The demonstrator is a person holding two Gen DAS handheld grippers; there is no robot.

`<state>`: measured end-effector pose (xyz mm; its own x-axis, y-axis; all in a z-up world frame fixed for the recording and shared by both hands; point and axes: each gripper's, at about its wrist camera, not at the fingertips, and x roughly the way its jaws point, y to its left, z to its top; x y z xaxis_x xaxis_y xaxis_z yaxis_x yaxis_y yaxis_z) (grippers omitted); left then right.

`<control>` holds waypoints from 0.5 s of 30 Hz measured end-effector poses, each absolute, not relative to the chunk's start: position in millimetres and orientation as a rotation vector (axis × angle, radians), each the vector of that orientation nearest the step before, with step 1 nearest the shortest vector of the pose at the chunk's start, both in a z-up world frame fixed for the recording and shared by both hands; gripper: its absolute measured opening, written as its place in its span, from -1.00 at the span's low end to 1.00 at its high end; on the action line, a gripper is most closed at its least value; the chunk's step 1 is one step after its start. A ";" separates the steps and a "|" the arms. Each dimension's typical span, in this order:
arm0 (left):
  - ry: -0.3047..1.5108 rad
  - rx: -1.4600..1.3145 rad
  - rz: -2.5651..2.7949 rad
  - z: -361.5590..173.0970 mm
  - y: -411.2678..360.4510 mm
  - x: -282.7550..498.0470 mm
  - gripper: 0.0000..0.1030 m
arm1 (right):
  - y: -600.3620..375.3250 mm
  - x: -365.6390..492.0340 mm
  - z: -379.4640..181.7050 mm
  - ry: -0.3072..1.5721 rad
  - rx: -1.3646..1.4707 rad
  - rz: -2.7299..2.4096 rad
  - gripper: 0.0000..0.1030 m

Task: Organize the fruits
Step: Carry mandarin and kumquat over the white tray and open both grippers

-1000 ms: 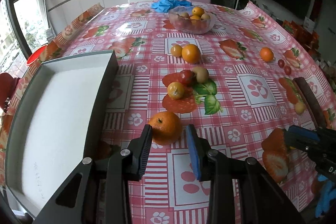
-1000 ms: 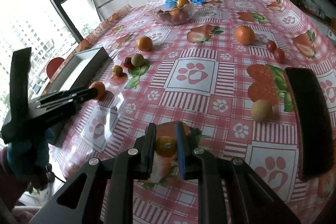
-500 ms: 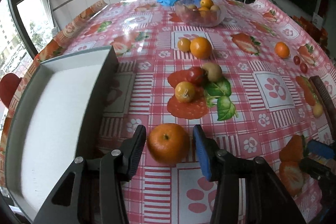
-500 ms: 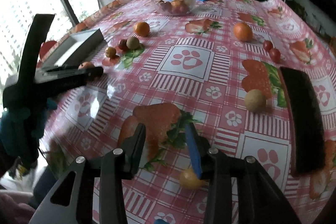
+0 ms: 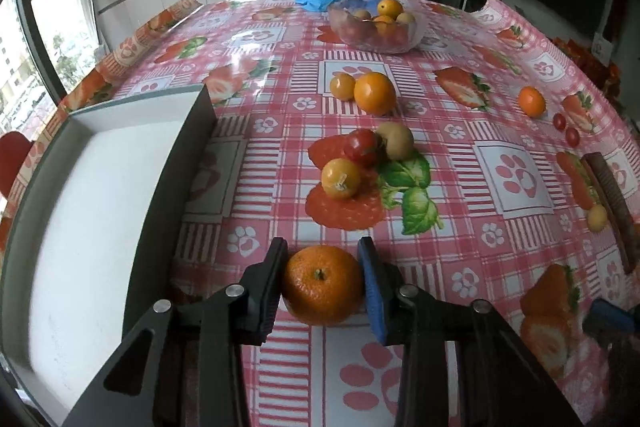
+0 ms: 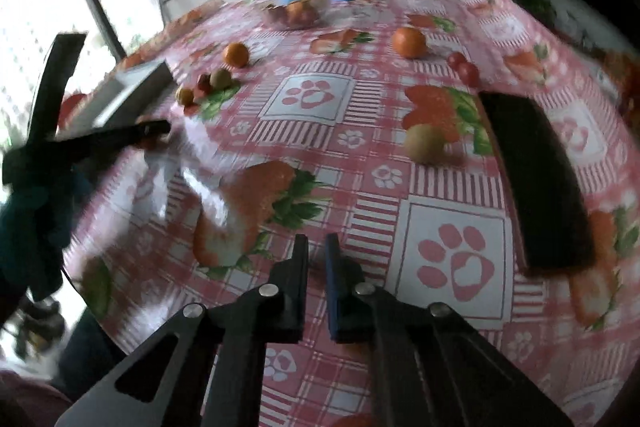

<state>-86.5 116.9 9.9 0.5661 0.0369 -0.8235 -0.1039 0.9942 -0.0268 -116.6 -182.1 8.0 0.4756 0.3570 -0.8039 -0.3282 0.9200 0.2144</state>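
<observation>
While the left gripper (image 5: pixel 322 281) has its jaws pressed on both sides of a mandarin (image 5: pixel 322 285) near the front edge of the table (image 5: pixel 496 379), I'd say the step in hand is getting that fruit into the white tray (image 5: pixel 86 227) just to its left; to do it well, keep the squeeze gentle so the skin doesn't split, lift clear of the tray's dark wall before swinging over, and set it down low so it doesn't roll; counting loose fruit in this view: three in a cluster ahead (one yellow (image 5: pixel 341 177), one red (image 5: pixel 362 146), one tan (image 5: pixel 396 141)), a pair of orange ones (image 5: pixel 374 93) behind, one orange (image 5: pixel 531 101) far right, two tiny red ones (image 5: pixel 565 129), one pale fruit (image 5: pixel 597 218) beside a dark board (image 5: pixel 610 211), plus one glass bowl (image 5: pixel 376 25) with several fruits I can't count; over in the right wrist view things are blurry; the right gripper (image 6: pixel 317 261) has its jaws nearly together with a narrow gap and nothing visible between them; it hangs above the tablecloth, with the tan fruit (image 6: pixel 425 143) and one dark board (image 6: pixel 536 183) ahead; the tray (image 6: pixel 132 89) shows as a sliver at left.
</observation>
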 end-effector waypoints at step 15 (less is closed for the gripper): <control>0.902 -0.096 0.048 30.0 117.7 -116.7 -0.27 | -191.1 -140.3 18.3 0.938 -0.021 0.419 0.15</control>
